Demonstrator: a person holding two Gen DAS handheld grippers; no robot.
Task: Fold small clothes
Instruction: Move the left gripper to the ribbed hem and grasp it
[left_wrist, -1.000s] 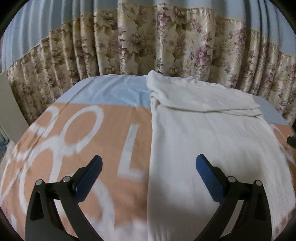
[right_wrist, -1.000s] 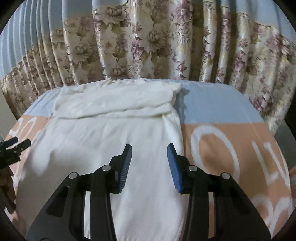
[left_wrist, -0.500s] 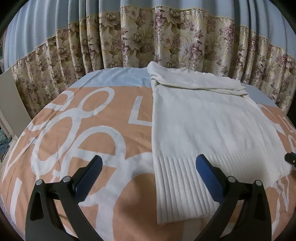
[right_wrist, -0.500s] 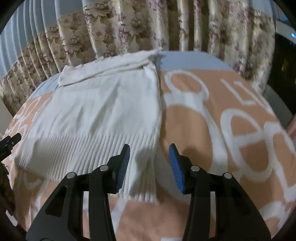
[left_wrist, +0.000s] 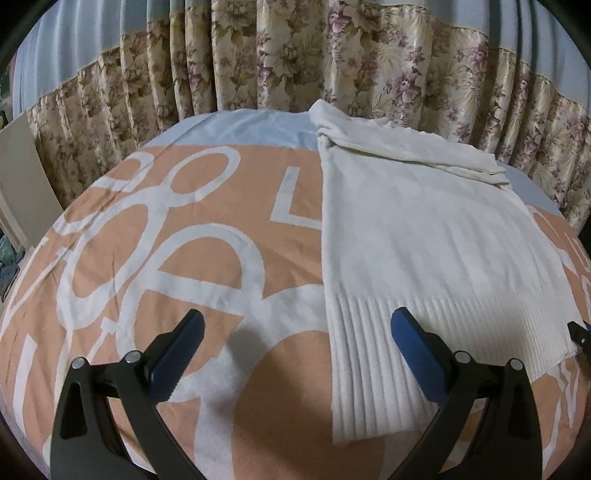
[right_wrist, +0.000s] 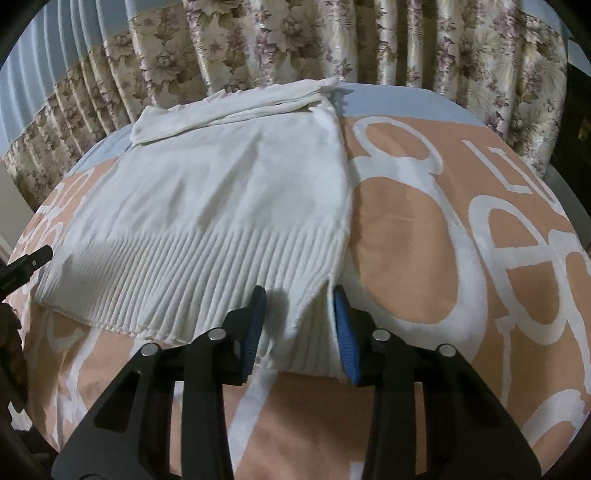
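A: Where is the white knit garment (left_wrist: 424, 236) being shown?

B: It is being displayed flat on an orange bedcover (left_wrist: 207, 280) with large white lettering. In the left wrist view it is occupying the span from twelve to four o'clock. Its sleeves are lying folded across the far end, near a floral curtain (left_wrist: 332, 62), and its ribbed hem (right_wrist: 207, 280) is facing the cameras.

A: How is the left gripper (left_wrist: 295, 347) being presented?

B: Its jaws are being held wide apart. The hem's near corner is lying between them, towards the right-hand finger, and nothing is being pinched.

A: And the right gripper (right_wrist: 299, 325)?

B: It is being seen at six o'clock in its own view. Its jaws have just been closing, and the hem's corner at that side is being bunched upward between the blue pads (right_wrist: 343, 332). The cloth is being clamped there. The left gripper's tip is being glimpsed at nine o'clock.
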